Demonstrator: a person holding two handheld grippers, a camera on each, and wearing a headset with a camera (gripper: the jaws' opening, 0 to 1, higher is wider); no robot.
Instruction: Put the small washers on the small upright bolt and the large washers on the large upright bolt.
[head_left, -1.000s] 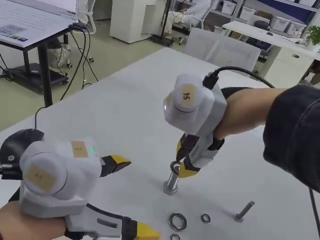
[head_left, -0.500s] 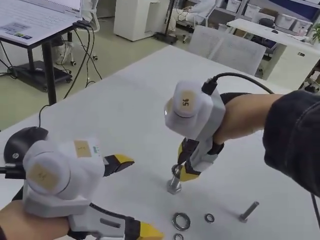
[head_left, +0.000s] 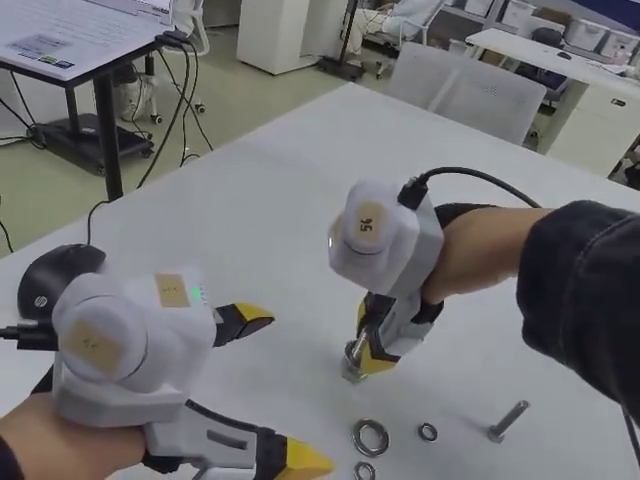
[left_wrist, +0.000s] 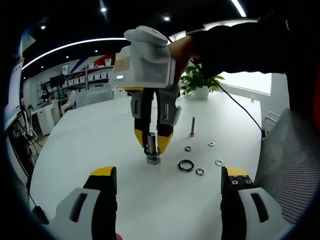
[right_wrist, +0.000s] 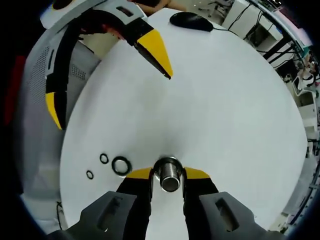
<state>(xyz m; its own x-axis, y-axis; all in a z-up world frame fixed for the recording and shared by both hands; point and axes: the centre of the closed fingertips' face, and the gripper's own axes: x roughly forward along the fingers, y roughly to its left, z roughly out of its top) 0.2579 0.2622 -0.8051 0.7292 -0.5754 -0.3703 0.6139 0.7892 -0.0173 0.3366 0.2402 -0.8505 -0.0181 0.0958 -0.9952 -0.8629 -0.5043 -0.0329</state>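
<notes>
The large bolt stands upright on the white table. My right gripper is low over it, jaws close on either side of the shaft, shut on a large washer ringing the bolt. Loose nearby lie another large washer and two small washers. The small bolt stands to the right of them. My left gripper hovers open at the near left, holding nothing, its jaws wide apart and facing the bolt.
A black computer mouse rests near the table's left edge. A mesh chair stands at the far side, and a desk with a laptop is off to the far left. A cable trails from the right gripper.
The right gripper has come down along the large bolt with the washer, from above its top to near its base. The left gripper has stayed open and nearly still.
</notes>
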